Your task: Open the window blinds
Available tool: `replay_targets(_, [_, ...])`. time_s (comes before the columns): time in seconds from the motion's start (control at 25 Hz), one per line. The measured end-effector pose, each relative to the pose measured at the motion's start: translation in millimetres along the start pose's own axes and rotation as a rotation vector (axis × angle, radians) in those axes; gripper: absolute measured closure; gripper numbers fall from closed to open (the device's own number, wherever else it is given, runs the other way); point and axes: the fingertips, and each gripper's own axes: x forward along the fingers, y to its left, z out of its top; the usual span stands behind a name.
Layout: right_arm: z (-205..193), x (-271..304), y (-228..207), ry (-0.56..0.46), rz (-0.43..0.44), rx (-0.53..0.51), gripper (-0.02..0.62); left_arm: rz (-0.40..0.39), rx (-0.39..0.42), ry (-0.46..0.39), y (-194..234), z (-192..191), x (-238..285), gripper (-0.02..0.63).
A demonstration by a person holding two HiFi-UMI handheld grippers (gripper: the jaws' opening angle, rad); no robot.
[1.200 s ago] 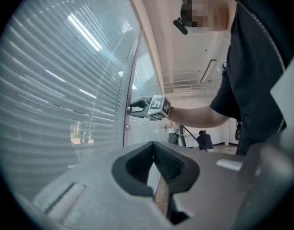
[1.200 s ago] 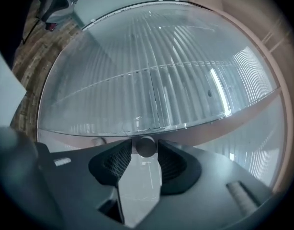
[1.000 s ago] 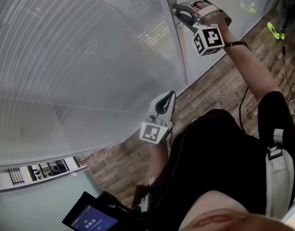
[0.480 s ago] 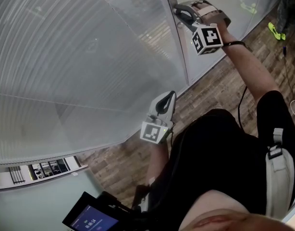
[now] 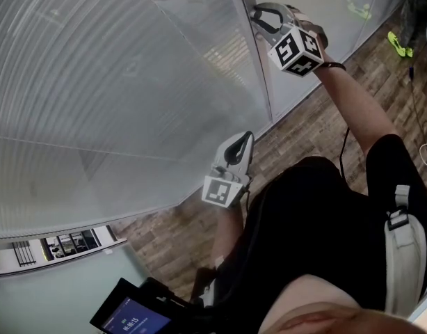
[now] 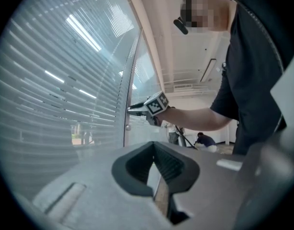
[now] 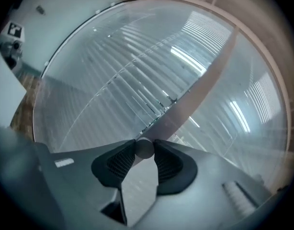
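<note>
1. The window blinds (image 5: 116, 82) are seen lowered across a wide glass pane, their horizontal slats covering it from top to bottom; in the left gripper view, thin bright gaps are shown between the slats.
2. The pane is bounded on its right by a pale upright frame (image 5: 259, 75), beyond which a second pane with slats is seen.
3. A small round knob (image 7: 144, 148) is mounted on that frame.
4. The right gripper (image 5: 259, 16) is held high against the frame, and its jaws have just been closing; the knob is clamped between the two ribbed pads.
5. The right gripper's marker cube (image 5: 295, 51) is shown just behind the jaws, with the arm stretched up towards the frame.
6. The left gripper (image 5: 247, 139) is held lower, near the bottom of the blinds and apart from the glass; its jaws are pressed together with nothing between them.
7. A wood-patterned floor (image 5: 318, 127) is seen below the panes.
8. A device with a lit screen (image 5: 133, 319) is visible at the lower left of the head view.
</note>
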Motion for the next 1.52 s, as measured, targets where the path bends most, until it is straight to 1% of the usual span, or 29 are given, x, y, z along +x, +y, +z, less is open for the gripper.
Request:
replay_targets(0.2, [-3.8,0.2,-4.2,-0.017,0.013,0.276,0.466,-0.005,0.005,0.0,-0.2,0.8,2.2,0.603])
replay_targets(0.36, [-6.4,2.7,-5.2,-0.055,0.046,0.511,0.466,-0.007,0.008,0.003,0.1,0.6,3.3,0.603])
replay_targets(0.56, [-10.9,4.5,-9.2,-0.085,0.098,0.76,0.466,-0.007,0.007,0.01,-1.5,-1.2,3.0,0.603])
replay_targets(0.64, [-9.0,3.8,-10.4,-0.094,0.108,0.831,0.466,-0.01,0.009,0.008,-2.3,-0.7,2.9,0.603])
replay_targets(0.76, [-7.7,3.8,-11.0,-0.098,0.103,0.879,0.466,-0.012,0.011,0.003,-2.8,1.3,3.2,0.603])
replay_targets(0.92, [-7.9,4.7,-12.1,-0.114,0.103,0.982,0.466,-0.012,0.011,0.012,-2.6,-0.2,3.0,0.603])
replay_targets(1.08, [-8.1,5.2,-11.3,-0.116,0.093,0.991,0.469,-0.01,0.013,0.009,-2.6,-0.6,1.5,0.603])
replay_targets(1.32, [-8.1,6.3,-11.1,-0.125,0.093,0.944,0.47,-0.002,0.015,0.009,-1.6,0.0,0.7,0.603])
replay_targets(1.4, [-7.7,4.0,-12.2,-0.137,0.092,0.897,0.46,0.002,0.014,0.01,-1.8,-0.5,-0.6,0.603])
replay_targets(1.44, [-7.6,2.6,-12.7,-0.141,0.087,0.859,0.452,0.004,0.013,0.012,-1.6,-0.9,-1.2,0.603])
replay_targets(1.52, [-7.3,1.0,-11.4,-0.139,0.077,0.743,0.417,0.008,0.012,0.014,-0.2,-1.5,-2.1,0.603])
